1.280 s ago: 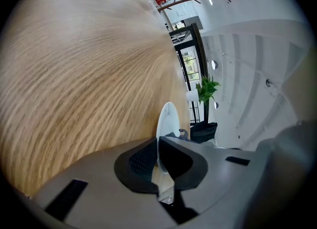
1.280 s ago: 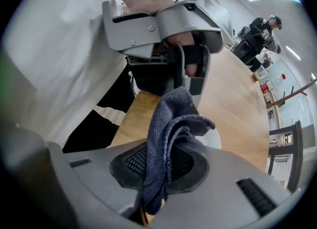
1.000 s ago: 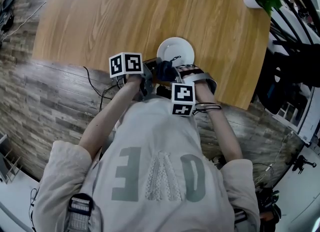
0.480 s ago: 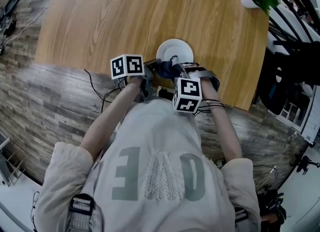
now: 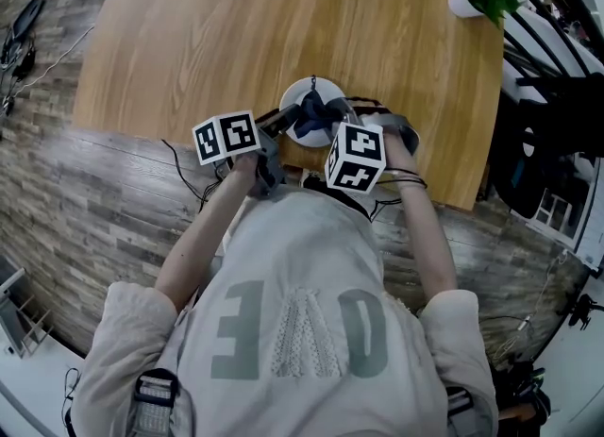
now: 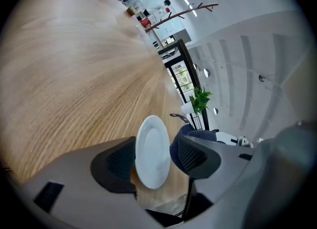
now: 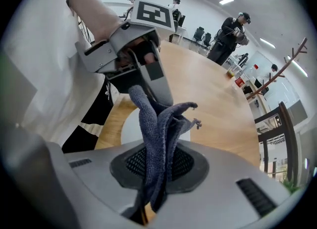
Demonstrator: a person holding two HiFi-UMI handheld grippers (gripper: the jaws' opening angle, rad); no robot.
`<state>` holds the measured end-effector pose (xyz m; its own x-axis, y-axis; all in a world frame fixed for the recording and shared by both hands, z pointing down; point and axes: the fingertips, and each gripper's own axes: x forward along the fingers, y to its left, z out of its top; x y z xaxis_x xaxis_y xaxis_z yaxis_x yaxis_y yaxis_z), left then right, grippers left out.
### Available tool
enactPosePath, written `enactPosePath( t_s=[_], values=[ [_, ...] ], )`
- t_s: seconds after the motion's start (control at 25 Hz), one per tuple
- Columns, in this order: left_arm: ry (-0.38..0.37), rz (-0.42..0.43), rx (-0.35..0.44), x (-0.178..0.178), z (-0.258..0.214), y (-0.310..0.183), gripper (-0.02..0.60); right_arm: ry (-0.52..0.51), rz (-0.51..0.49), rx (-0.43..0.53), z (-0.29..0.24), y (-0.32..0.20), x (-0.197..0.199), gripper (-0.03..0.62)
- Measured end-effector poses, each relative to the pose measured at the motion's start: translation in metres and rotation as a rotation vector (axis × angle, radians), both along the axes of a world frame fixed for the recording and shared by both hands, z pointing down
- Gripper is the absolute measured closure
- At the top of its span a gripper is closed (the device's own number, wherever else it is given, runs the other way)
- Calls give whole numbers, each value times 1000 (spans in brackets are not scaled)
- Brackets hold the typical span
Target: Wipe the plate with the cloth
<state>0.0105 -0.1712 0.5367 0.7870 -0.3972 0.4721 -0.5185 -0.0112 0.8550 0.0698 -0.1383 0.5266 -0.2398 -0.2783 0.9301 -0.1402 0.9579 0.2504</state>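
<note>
Plate (image 6: 152,151) seemingly lies flat.

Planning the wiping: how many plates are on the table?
1. The white plate sits at the table's near edge, right in front of the person, partly under the blue cloth. Others could hide behind the person's arms.

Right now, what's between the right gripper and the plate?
The cloth. The right gripper is shut on it, and it sticks out toward the plate just beyond. The right gripper view shows this.
</note>
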Motion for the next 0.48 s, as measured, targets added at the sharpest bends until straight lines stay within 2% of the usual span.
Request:
enactPosePath(
  t_s=[0.08,0.24,0.4,0.48],
  values=[
    [-21,-18,17,-6,1,-4,308,7,-16,11,-1,-8,-3,537],
    [-5,-64,-4,-13,2,-6,279,7,-37,15,-2,-14,-8,537],
    [-48,-120,21,-29,3,-7,187,11,-46,12,-2,-15,-15,537],
    [-49,-145,25,-34,2,-6,166,14,-53,8,0,-15,-16,537]
  ],
)
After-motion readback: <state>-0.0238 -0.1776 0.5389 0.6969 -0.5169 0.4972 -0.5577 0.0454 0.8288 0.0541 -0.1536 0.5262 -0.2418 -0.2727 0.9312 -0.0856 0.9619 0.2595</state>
